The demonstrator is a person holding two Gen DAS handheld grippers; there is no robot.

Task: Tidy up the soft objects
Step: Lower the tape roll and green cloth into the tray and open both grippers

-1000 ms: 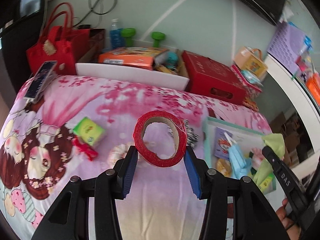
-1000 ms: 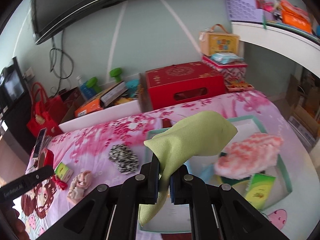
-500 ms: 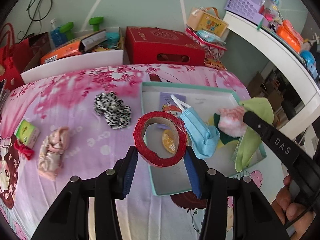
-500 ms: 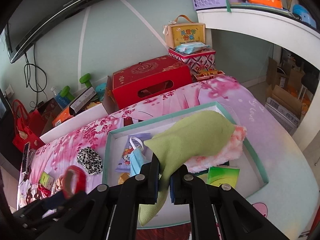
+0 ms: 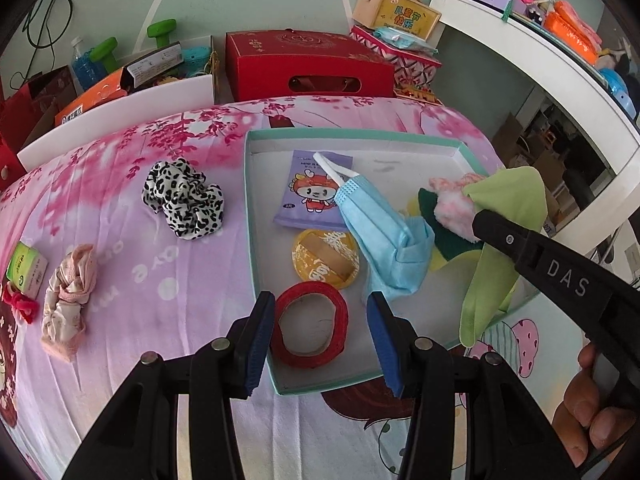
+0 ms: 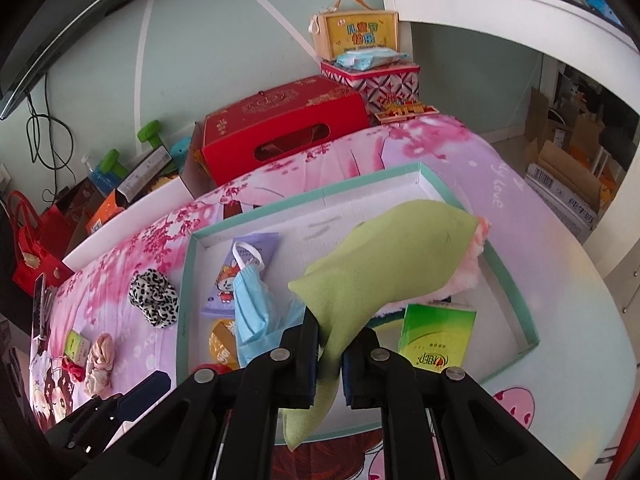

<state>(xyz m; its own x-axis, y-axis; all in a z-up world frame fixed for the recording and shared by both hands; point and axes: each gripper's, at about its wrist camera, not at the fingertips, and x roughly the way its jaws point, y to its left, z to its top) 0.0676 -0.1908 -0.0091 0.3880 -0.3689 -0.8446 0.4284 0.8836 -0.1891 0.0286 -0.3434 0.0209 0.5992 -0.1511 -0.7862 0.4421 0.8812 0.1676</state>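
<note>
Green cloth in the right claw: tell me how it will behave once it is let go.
The green cloth is probably floppy: its tail droops below the right claw. It looks light, since a narrow pinch carries it. It should crumple where dropped in the tray, not roll.

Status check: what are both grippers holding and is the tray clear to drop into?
Left gripper open, red tape roll lying in teal tray. Right gripper shut on green cloth over tray. Mask, pink fluffy piece crowd the tray.

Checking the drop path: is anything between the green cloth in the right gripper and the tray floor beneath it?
Partly. The green cloth, pinched in the right gripper, hangs over the pink fluffy item and green packet already in the tray.
</note>
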